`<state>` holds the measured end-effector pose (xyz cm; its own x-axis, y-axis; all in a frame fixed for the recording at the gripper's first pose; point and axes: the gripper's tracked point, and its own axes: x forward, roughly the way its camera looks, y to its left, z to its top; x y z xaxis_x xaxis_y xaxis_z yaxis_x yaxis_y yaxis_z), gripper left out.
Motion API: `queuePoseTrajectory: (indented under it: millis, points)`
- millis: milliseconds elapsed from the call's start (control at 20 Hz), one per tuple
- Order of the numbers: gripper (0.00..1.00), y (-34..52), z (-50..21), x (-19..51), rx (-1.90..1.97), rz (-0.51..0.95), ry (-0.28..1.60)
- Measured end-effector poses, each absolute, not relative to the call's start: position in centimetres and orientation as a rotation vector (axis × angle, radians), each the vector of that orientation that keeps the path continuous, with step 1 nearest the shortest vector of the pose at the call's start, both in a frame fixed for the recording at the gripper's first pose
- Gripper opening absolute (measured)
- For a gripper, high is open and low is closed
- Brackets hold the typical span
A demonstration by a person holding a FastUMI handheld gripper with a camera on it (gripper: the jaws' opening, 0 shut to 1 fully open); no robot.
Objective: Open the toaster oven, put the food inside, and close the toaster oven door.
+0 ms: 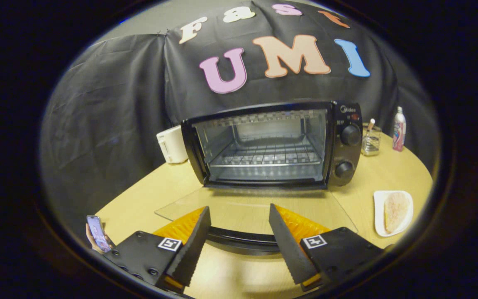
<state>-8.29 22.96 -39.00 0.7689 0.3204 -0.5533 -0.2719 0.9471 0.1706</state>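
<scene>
On the wooden table (172,182): toaster oven (272,143), glass door (255,211) lowered flat, handle between the spread, empty fingers of the gripper (239,232). Food (396,211) on white plate (379,222), off to the fingers' right; cavity straight ahead.

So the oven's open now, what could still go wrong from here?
The glass door lies flat and its handle sits between the open tool's fingers; swinging across to the food could knock it. The food lies flat on a plate off to the side, so it may slide when pinched. The rack is low inside the oven, so the food could catch on entry.
</scene>
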Motion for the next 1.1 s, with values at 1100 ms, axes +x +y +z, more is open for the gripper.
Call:
queuePoseTrajectory:
  millis: [1100]
  points:
    - [0.87, 9.0, -35.1, -6.3, 0.224, 0.090, 0.527]
